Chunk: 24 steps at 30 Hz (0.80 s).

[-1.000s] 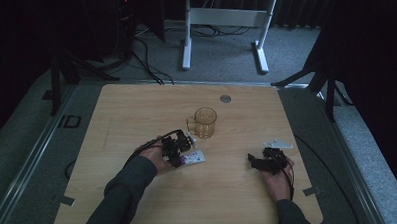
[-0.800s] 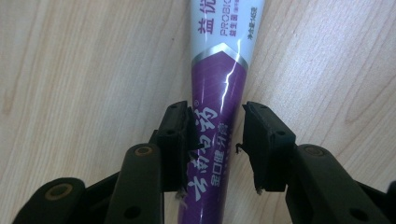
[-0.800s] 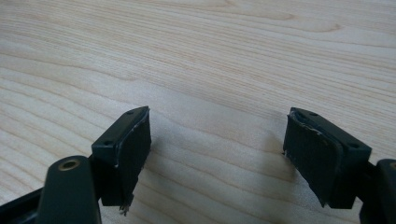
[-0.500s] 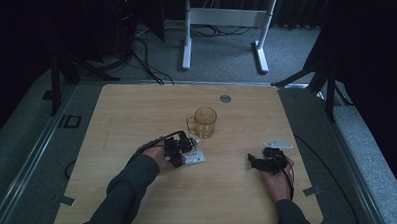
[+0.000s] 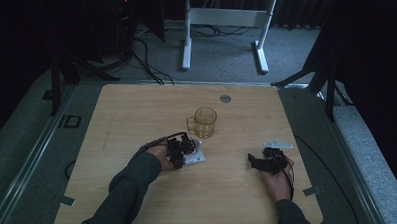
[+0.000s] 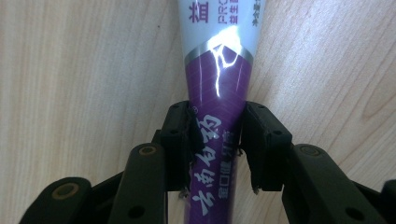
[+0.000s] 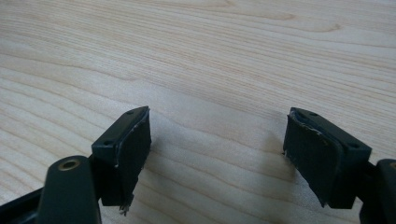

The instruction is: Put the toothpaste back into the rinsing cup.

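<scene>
Currently, a person is sitting at a wooden table point(image 5: 136, 109) with a two-jaw tool in each hand. The left gripper point(image 6: 217, 140) is straddling a purple and white toothpaste tube point(image 6: 217, 88) that is lying flat on the wood, just in front of a clear amber mug point(image 5: 205, 123). Its jaws have just been closing and then easing open a little, and in the left gripper view the pads point(image 6: 184, 140) are sitting against the tube's two sides; the grip looks light rather than firm. The right gripper point(image 7: 217, 151) is resting low over bare wood well to the right, its jaws standing wide apart with nothing between them. A small grey plate point(image 5: 277, 144) is lying just beyond it.

Judging by this, the person is working on getting hold of the tube. Next, the left jaws probably need to be squeezing more firmly before lifting, since the glossy, tapering tube could be slipping out.
</scene>
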Available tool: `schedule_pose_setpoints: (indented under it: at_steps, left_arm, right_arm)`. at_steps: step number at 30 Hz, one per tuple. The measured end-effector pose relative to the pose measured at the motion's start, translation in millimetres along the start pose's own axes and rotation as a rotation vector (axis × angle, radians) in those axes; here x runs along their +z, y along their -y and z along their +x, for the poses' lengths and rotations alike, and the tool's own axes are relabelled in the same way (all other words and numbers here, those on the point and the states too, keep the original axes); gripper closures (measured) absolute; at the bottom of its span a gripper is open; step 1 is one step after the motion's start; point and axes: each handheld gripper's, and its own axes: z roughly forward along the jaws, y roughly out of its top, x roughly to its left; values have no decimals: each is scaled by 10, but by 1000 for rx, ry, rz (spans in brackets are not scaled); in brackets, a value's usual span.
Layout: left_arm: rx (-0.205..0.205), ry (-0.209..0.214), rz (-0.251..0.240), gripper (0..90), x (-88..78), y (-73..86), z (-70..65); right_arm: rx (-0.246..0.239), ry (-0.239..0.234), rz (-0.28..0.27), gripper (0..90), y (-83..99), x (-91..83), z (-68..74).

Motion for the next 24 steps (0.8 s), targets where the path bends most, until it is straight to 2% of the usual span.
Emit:
schedule_pose_setpoints:
  at_steps: [11,15,24]
  left_arm:
    - [6,31,14,615,68,-19,30]
    - [-11,52,7,620,80,-15,53]
    - [-38,60,5,716,31,-1,72]
  right_arm:
    - [0,0,0,231,0,0,0]
    - [-1,0,0,231,0,0,-1]
    - [0,1,0,231,-2,2,0]
